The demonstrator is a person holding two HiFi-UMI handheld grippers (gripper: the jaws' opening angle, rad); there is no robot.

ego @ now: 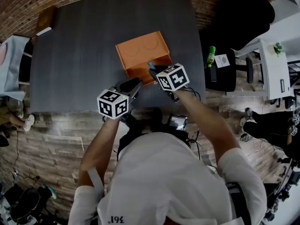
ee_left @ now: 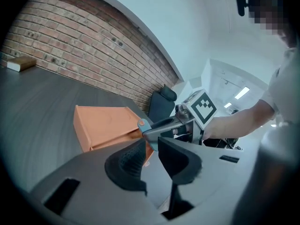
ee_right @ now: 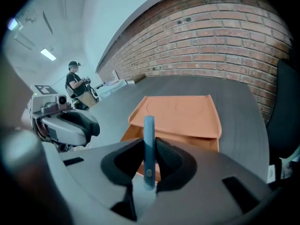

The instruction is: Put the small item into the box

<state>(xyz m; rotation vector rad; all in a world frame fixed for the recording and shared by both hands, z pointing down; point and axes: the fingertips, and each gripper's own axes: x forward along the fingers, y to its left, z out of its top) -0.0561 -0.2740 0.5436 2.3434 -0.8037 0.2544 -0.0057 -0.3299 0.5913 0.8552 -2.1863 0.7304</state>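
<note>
An orange box (ego: 143, 55) sits mid-table on the dark grey table (ego: 79, 55), its flat lid on top. My right gripper (ego: 151, 68) hovers at the box's near edge, shut on a thin blue item (ee_right: 149, 135) that stands upright between the pads. In the right gripper view the box (ee_right: 180, 116) lies just past that item. My left gripper (ego: 136, 84) is a little nearer to me and to the left, open with nothing between its jaws. In the left gripper view the blue item's tip (ee_left: 143, 124) shows in front of the box (ee_left: 105, 125).
A small flat box (ego: 44, 31) lies at the table's far left corner. Right of the table stand a black office chair (ego: 243, 13), a green bottle (ego: 211, 56) on a black seat, and a white desk (ego: 274, 64). A person (ee_right: 75, 81) stands far off.
</note>
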